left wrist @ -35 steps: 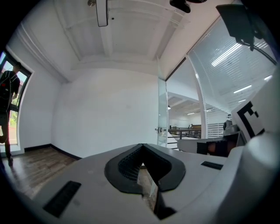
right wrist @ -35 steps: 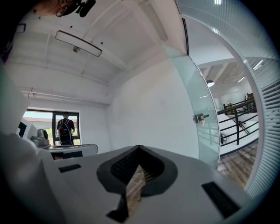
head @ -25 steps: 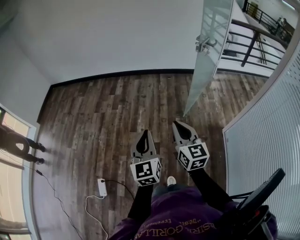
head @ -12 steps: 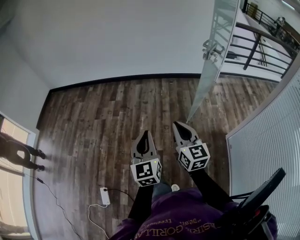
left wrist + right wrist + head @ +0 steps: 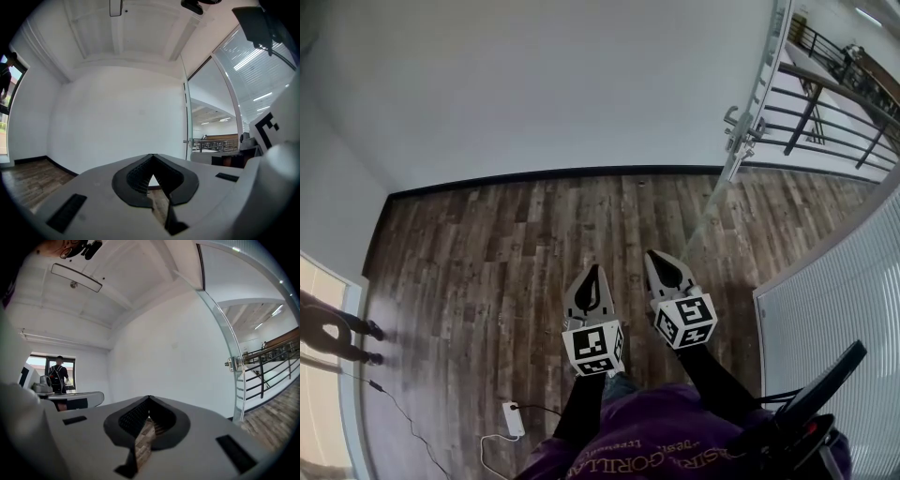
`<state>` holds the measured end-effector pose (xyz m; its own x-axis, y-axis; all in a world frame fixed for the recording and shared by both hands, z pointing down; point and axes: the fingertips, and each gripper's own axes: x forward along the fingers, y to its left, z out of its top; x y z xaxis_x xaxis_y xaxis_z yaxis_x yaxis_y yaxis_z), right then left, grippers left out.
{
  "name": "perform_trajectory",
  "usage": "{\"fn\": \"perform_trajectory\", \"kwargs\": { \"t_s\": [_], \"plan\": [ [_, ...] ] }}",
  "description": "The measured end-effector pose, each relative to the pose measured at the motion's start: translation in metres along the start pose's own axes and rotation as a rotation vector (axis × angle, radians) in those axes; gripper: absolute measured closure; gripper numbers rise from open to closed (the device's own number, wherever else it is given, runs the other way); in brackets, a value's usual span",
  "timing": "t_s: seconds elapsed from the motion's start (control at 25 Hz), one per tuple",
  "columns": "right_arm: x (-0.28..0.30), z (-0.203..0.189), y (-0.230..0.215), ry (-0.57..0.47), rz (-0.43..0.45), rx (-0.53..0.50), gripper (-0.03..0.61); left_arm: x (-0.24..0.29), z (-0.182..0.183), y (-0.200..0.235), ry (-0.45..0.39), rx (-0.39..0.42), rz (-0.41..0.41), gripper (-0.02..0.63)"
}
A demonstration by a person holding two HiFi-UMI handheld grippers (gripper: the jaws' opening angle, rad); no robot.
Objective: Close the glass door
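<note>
1. The door [image 5: 754, 94] stands open, seen nearly edge-on, ahead and to the right of the right gripper [image 5: 659, 258] and well apart from it. Its handle [image 5: 740, 128] sits partway up the edge. In the right gripper view the door [image 5: 220, 329] rises right of the closed tips, with the handle [image 5: 230, 363] at about the tips' height.
2. The step in hand looks like the approach, as neither gripper touches the door or handle yet.
3. The next move probably calls for getting nearer, setting a gripper against the handle or the glass beside it, and swinging the door to its frame. The frames do not show which way it must swing.
4. The right gripper [image 5: 149, 398] is clenched, its tips meeting with nothing between them.
5. The left gripper [image 5: 593, 274] sits just left of the right one, further from the door. It is clenched too [image 5: 152, 155] and holds nothing.
6. Beyond the door runs a railing [image 5: 825, 103]. A wood floor [image 5: 506, 234] lies below both grippers, and a white wall [image 5: 534, 84] is ahead.
</note>
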<state>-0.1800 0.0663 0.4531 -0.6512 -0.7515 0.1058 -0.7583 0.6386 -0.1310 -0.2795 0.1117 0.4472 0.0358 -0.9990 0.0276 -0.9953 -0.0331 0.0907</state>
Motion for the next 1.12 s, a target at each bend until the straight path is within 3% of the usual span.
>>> {"fn": "perform_trajectory", "kwargs": {
  "t_s": [0.44, 1.12],
  "plan": [
    [0.075, 0.002, 0.015, -0.005, -0.024, 0.011, 0.588, 0.047, -0.005, 0.056, 0.026, -0.010, -0.038, 0.614],
    [0.160, 0.007, -0.014, 0.017, -0.020, 0.019, 0.588, 0.128, -0.007, 0.085, 0.046, -0.013, -0.047, 0.614]
  ]
}}
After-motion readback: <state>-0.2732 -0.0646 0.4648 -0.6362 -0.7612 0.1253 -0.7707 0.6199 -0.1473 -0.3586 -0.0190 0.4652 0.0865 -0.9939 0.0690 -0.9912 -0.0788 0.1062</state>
